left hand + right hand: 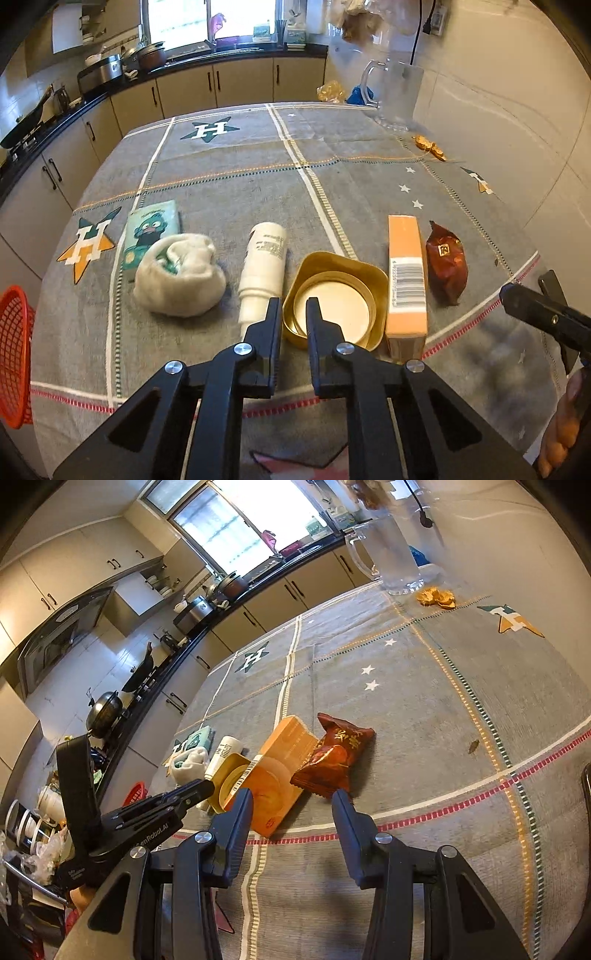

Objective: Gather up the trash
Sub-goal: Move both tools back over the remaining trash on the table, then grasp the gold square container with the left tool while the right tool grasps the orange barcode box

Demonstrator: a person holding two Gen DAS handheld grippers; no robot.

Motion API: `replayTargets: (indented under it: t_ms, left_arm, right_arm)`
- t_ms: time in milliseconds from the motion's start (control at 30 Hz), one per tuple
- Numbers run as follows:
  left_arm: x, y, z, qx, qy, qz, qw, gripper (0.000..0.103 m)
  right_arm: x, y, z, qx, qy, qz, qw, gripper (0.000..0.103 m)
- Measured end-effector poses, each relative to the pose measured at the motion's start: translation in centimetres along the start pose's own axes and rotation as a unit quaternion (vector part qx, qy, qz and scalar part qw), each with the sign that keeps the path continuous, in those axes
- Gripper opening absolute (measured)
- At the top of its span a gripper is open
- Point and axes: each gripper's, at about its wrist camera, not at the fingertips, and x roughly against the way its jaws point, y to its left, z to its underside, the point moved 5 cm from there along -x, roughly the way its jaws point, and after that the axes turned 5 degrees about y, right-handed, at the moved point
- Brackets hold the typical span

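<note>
While both grippers hover low over the near edge of the grey tablecloth (pixel 369 177), the left gripper (pixel 293 308) has its jaws drawn close around the near rim of a gold tray (pixel 334 295): one finger lies inside the tray and the other outside its wall, though whether the pads actually press on that wall cannot be told. The right gripper (pixel 291 799) holds its jaws apart with nothing between them, its tips just short of a dark red snack packet (pixel 332 757) lying flat on the cloth. Touching that packet's side lies an orange carton (pixel 406 280), itself right against the tray. Beyond the tray lie a white bottle (pixel 262 266) on its side, then a crumpled white wad (pixel 181 277) resting partly on a green packet (pixel 149 229). A red basket (pixel 14 358) sits off the table's left edge. Far across the cloth stands a clear glass pitcher (pixel 395 96), with yellowish scraps (pixel 430 147) near it.
</note>
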Motion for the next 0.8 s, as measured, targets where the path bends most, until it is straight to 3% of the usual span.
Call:
replayTargets:
  t_ms: [200,467,800]
  left_arm:
    - [-0.3,-1.1,-0.2,-0.030,-0.007,-0.014,0.9994,0.012]
    - [-2.4,-1.0,-0.7,-0.028,0.017,-0.001,0.9995,0.013]
    - [-1.8,-1.2,0.4,-0.032,0.009,-0.016,0.9993,0.009]
  right_arm:
    - [-0.2,-0.7,-0.2,-0.008,0.002,0.001,1.000,0.048]
    - [-0.4,-0.5,-0.2,-0.007,0.006,-0.001,1.000,0.048]
    - [-1.1,-0.6,-0.4,-0.014,0.015,-0.001,1.000,0.049]
